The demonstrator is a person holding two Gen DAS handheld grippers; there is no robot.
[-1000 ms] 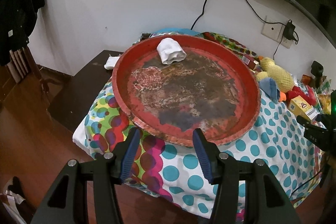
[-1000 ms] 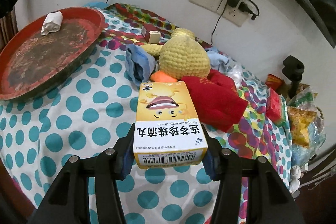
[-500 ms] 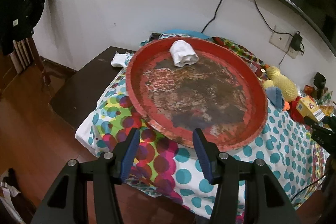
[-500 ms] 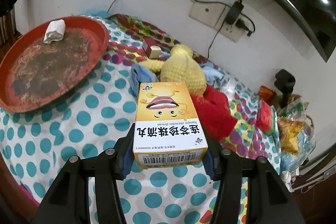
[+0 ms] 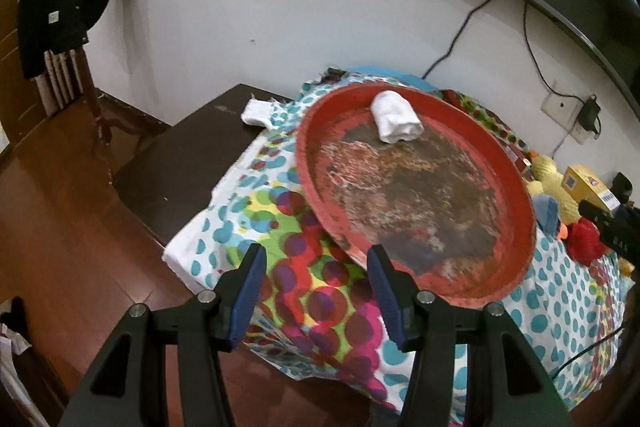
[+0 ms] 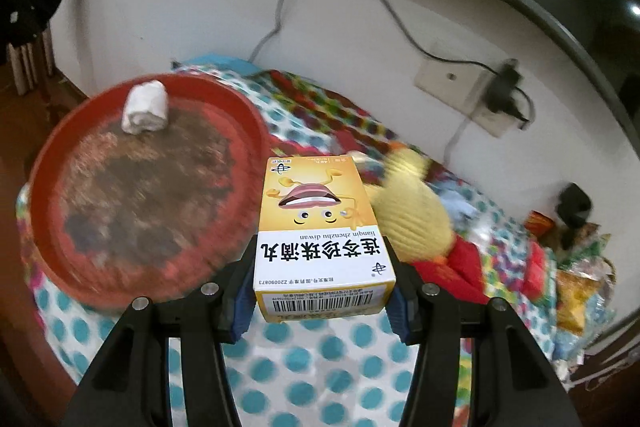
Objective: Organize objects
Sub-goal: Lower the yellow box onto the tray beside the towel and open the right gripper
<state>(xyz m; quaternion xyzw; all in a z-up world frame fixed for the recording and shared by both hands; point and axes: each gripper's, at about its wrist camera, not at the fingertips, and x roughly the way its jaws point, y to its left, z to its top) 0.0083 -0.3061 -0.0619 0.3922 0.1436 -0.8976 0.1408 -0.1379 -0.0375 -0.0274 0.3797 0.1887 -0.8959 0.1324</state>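
Cardboard, thin and hollow by the look of it, so the yellow medicine box [image 6: 320,227] is probably light and easily dented; the right gripper [image 6: 320,291] clamps its barcode end across the two long sides, a sound hold. It hangs above the dotted cloth [image 6: 304,367], beside the red tray [image 6: 256,131] holding a white rolled cloth [image 6: 145,106]. The left gripper [image 5: 316,287] is spread wide and empty near the tray's [image 5: 524,223] front rim.

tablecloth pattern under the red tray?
Tablecloth: white with teal polka dots, multicolour dots at one end; left wrist view shows it best.
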